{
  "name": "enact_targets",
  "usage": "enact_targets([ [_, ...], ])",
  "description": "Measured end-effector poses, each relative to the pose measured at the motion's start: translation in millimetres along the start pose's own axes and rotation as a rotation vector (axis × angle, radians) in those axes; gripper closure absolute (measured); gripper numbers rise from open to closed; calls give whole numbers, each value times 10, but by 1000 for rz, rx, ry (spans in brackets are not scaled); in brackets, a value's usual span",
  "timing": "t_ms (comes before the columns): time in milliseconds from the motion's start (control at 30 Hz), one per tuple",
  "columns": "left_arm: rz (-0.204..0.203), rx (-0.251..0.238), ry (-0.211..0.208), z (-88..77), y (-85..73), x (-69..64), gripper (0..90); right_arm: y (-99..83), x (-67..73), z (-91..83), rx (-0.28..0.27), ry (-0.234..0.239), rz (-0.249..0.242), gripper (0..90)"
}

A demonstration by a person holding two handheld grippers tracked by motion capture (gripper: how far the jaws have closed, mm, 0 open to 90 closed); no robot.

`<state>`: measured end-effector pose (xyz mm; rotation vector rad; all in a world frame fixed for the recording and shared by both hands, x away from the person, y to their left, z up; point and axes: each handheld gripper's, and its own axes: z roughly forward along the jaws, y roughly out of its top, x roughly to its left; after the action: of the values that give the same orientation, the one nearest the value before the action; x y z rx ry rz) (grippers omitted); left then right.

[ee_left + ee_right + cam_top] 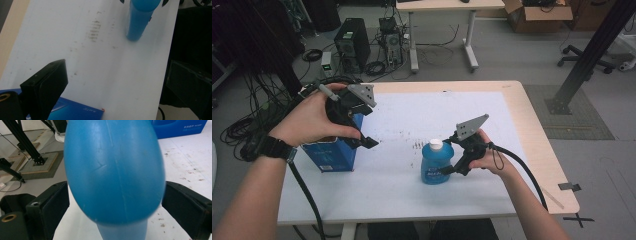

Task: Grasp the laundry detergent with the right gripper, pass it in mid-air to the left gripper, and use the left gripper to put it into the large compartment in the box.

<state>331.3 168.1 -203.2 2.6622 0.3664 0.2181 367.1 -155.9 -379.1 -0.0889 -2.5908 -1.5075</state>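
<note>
Blue plastic is what we have between our right gripper's (447, 169) jaws: the blue bottle (437, 163) with its white cap (436, 144) stands upright on the white mat (422, 120), toward the near edge of the tabletop (532, 135), right of the middle. In the right gripper view the jaws stand wide on either side of the bottle (113, 170), the right one about touching its wall, a thin gap at the left one; we cannot tell that they press it.

Our left gripper (362, 135) hangs over the blue box (334, 152) by the left edge, jaws wide apart with nothing between them. In the left gripper view, one jaw hangs above the box (75, 111).

Between box and bottle the mat carries dark smudges (418, 145). The far half of the mat and the right edge offer open room.
</note>
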Motion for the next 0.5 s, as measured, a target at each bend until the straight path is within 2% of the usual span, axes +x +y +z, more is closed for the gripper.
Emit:
enact_targets([
  [500, -4, -3, 1, -7, -19, 3, 40, -36, -19, 130, -31, 13, -2, 129],
])
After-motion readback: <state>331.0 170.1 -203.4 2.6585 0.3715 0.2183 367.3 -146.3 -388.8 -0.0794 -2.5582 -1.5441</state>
